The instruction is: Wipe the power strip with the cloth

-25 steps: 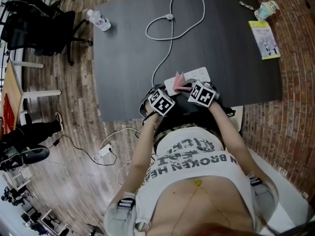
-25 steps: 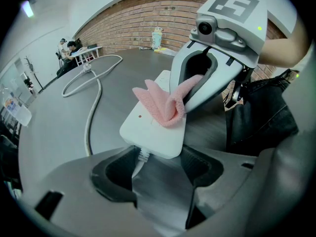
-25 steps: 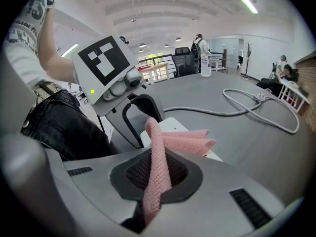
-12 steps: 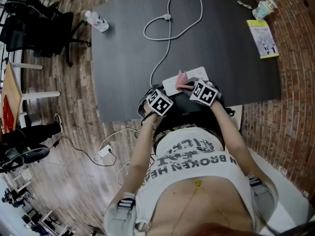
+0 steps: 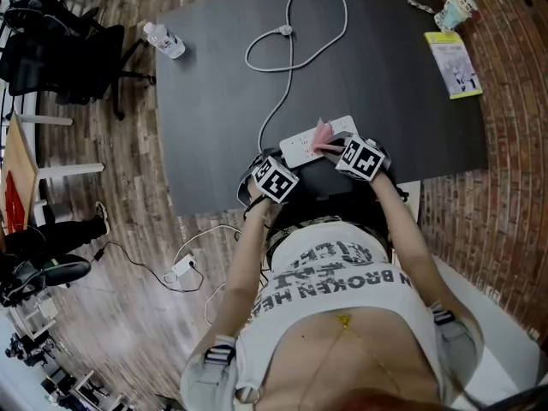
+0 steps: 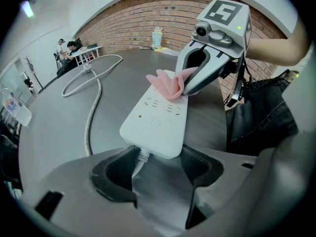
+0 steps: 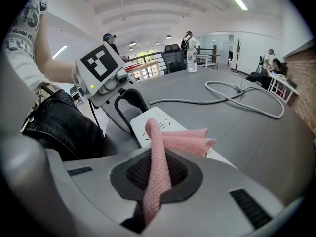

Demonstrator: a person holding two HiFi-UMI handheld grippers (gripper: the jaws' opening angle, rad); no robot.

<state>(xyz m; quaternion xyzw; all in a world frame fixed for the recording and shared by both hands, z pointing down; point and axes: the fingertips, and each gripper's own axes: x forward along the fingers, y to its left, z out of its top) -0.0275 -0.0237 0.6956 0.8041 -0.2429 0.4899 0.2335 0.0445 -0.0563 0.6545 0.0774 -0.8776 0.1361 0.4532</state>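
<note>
Right gripper view has the right gripper point(image 7: 157, 179) pinching the pink cloth point(image 7: 185, 141), with the loose end lying on the white strip point(image 7: 150, 118). Left gripper point(image 6: 159, 163) is clamped on the strip's cord end. In the head view the strip sits just above centre frame, at the near edge of the table point(image 5: 214, 101).

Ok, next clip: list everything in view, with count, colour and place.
table: 1, dark grey, centre
power strip: 1, white, table's near edge
cord: 1, white, looping from the strip across the table
cloth: 1, pink, on the strip
bottle: 1, clear, table's far left corner
booklet: 1, yellow-green, table's far right
cup: 1, pale, far right corner
office chair: 1, black, floor at left
adapter: 1, white, wood floor
left gripper: 1, grey, clamping the strip's cord end
right gripper: 1, grey, pinching the cloth
</note>
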